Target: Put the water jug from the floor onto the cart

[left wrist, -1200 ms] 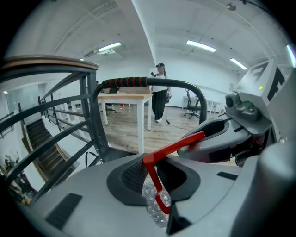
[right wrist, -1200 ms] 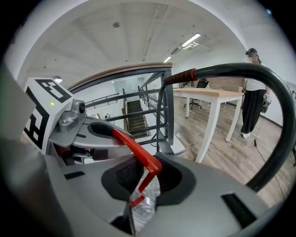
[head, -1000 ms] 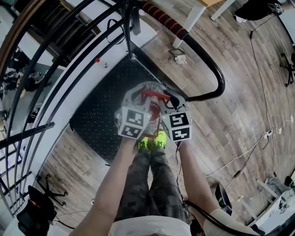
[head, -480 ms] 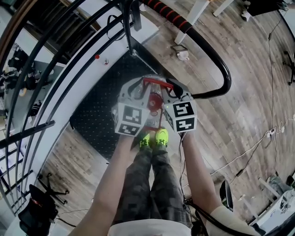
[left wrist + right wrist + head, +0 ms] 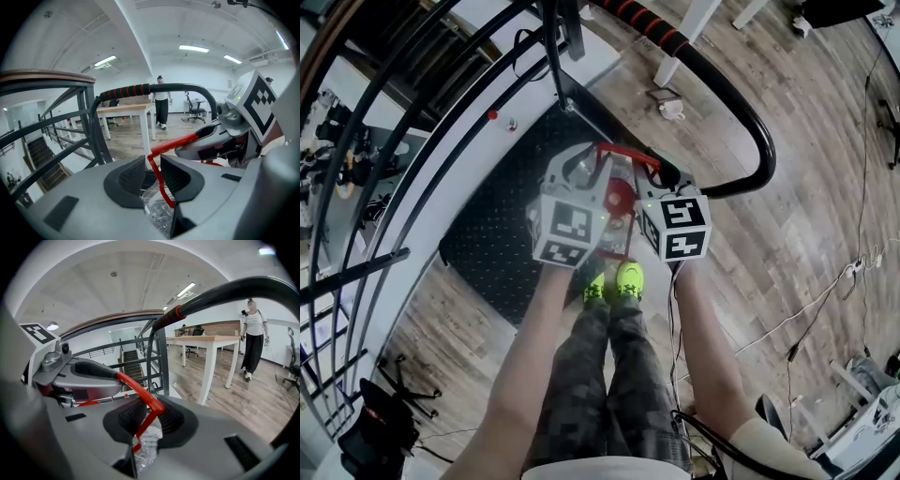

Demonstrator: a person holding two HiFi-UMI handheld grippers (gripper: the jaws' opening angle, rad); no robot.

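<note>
Over the black deck of the cart (image 5: 492, 234), both grippers meet at the red handle (image 5: 160, 183) of the jug (image 5: 156, 213). The left gripper (image 5: 152, 171) has its fingers (image 5: 130, 176) opening: the handle stands between them with a gap on one side. The right gripper (image 5: 150, 417) has its fingers (image 5: 170, 418) closed on the handle's corner. The clear jug sits below them, inside the cart's push bar (image 5: 183, 86); whether it touches the deck I cannot tell. Beyond the cart stand a table (image 5: 206, 339) and a person (image 5: 253, 324).
</note>
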